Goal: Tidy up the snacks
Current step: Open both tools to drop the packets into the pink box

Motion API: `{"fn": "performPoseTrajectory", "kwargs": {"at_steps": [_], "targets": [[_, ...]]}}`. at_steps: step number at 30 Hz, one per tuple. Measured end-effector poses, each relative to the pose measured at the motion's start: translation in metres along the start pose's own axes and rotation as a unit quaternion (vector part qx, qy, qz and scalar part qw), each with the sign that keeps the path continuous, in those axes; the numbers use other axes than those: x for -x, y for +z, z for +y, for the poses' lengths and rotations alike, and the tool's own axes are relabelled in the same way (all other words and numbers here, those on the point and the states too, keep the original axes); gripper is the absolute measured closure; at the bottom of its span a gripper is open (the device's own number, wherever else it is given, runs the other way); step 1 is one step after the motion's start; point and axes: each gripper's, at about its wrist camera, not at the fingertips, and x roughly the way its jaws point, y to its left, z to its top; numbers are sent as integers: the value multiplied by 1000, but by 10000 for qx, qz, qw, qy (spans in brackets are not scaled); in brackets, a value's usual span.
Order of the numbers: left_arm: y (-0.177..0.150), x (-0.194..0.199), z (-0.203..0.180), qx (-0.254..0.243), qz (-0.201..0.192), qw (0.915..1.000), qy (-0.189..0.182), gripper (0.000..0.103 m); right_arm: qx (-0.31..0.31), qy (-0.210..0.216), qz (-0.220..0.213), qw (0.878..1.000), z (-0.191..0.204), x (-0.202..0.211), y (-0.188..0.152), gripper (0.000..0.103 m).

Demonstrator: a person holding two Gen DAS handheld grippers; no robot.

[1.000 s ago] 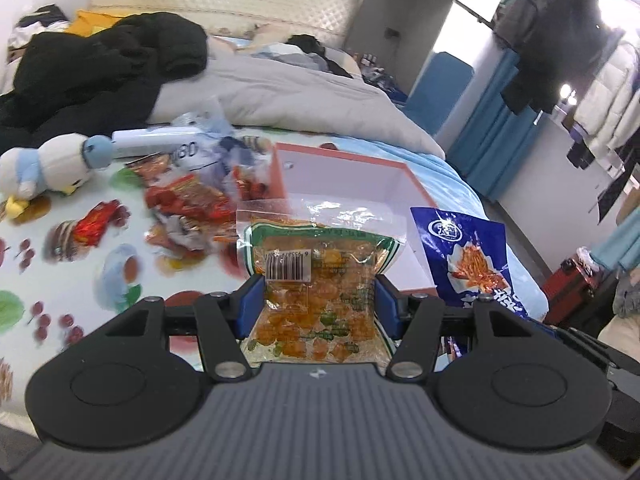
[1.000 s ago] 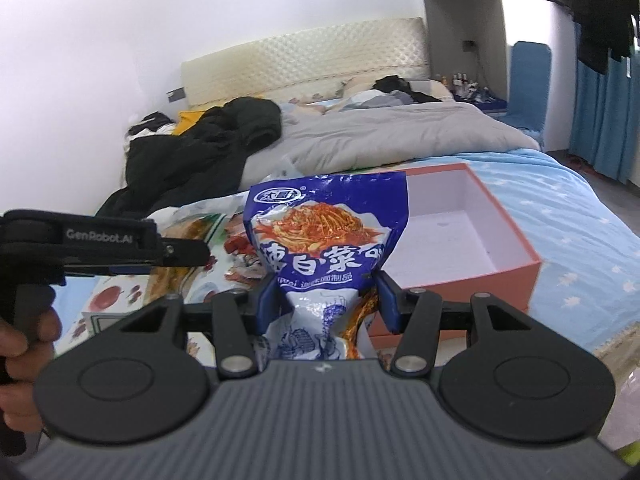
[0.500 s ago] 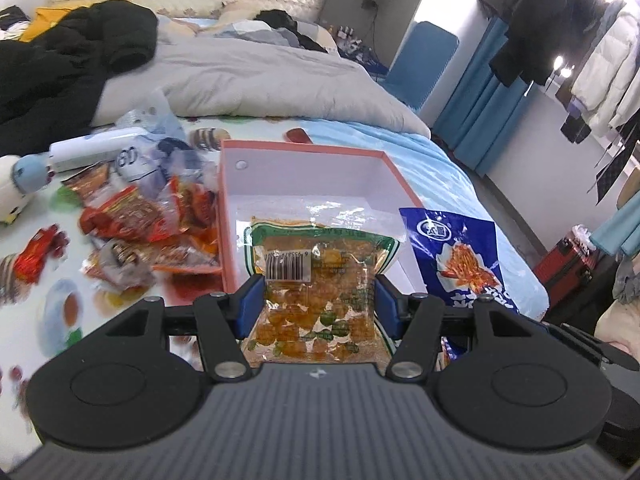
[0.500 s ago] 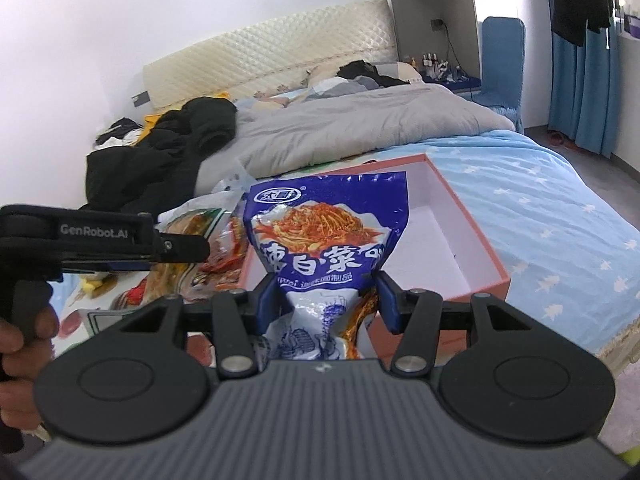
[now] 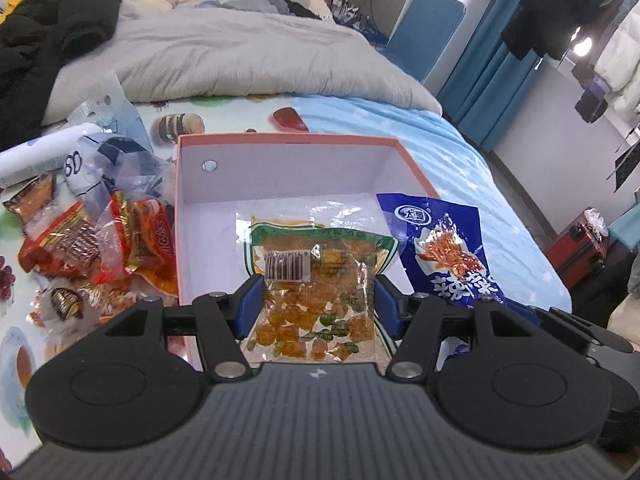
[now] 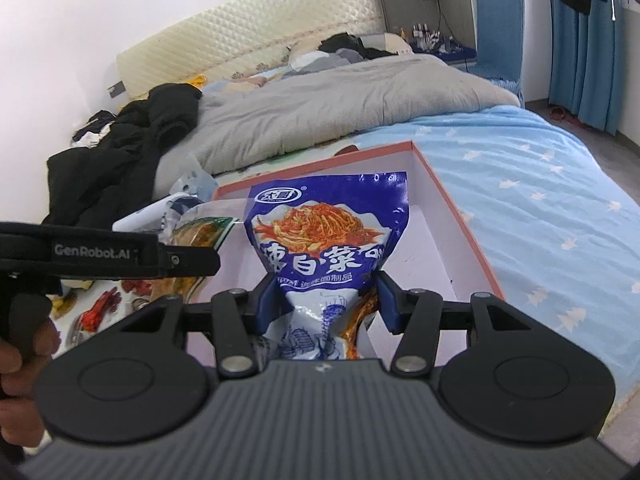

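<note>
My left gripper (image 5: 316,300) is shut on a clear snack packet with green trim and orange pieces (image 5: 316,276), held over the near part of a salmon-edged white box (image 5: 288,142). In the right wrist view my right gripper (image 6: 326,298) is shut on a blue snack bag with white characters (image 6: 328,224), also above the box (image 6: 444,184). The blue bag (image 5: 444,248) shows at the right of the left wrist view. The box's white floor looks bare.
A heap of red and orange snack packets (image 5: 100,240) lies left of the box on a printed sheet. A grey duvet (image 5: 240,52) and black clothes (image 5: 48,40) lie behind. The person's hand (image 6: 20,360) holds the left gripper's handle. A red suitcase (image 5: 580,248) stands beside the bed.
Both grippers moved toward the box with their packets, and they now hang over its inside. The snack heap slid to the left in the left wrist view. Neither grip changed.
</note>
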Motion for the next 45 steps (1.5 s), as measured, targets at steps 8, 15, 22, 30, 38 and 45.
{"fn": "performPoseTrajectory", "kwargs": {"at_steps": [8,15,22,30,38,45], "targets": [[5,-27,5,-79,66,9998,168,38,-146,-51,369,9992,-13,-44,-5,48],[5,-26,6,-158,56,9998,100,22,-226,-37,555,9982,-17,-52,-11,45],[2,14,3,-212,-197,9995,124,22,-268,-127,529,9982,-9,-38,-9,31],[-22,87,6,-169,-527,9982,245,22,-290,-86,218,9993,9,13,-12,31],[-63,162,9,-216,-839,9958,292,22,-218,110,-164,9996,40,74,-26,31],[-104,216,16,-229,-1096,9933,296,22,-85,240,-443,9987,69,119,-44,31]]}}
